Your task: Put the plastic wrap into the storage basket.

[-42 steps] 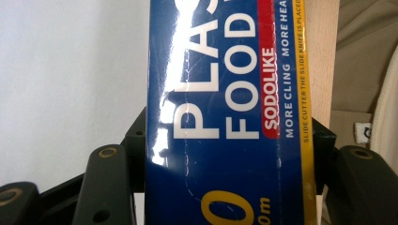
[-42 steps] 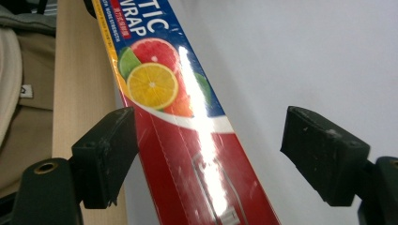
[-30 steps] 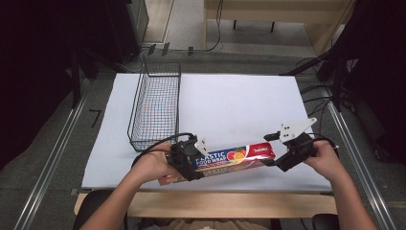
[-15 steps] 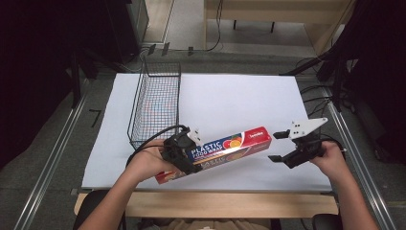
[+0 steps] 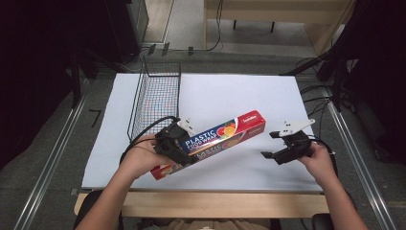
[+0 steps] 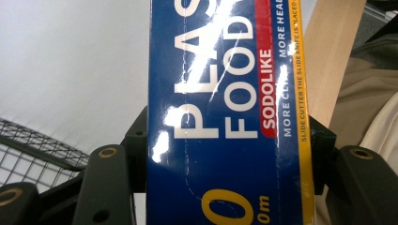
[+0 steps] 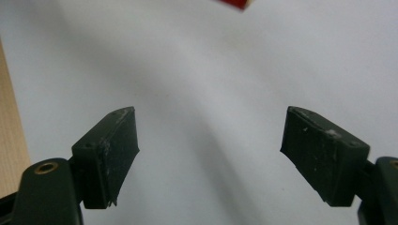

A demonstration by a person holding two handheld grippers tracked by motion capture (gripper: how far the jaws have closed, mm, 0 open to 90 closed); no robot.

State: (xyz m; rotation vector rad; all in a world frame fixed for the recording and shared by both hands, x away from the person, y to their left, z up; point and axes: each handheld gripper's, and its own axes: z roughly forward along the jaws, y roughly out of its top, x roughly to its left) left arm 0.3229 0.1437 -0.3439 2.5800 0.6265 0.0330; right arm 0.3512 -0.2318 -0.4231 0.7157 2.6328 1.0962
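gripped the plastic wrap box in the left gripper, tilted toward the wire basket; right gripper gaped empty.

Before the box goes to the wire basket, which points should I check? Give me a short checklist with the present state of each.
1. Left gripper shut on the plastic wrap box: ok.
2. Grip near the box's middle: not ok, it sits toward one end.
3. Right gripper open, off the box: ok.
4. Wire basket upright on the white mat: ok.
5. Basket free inside: cannot tell fully.
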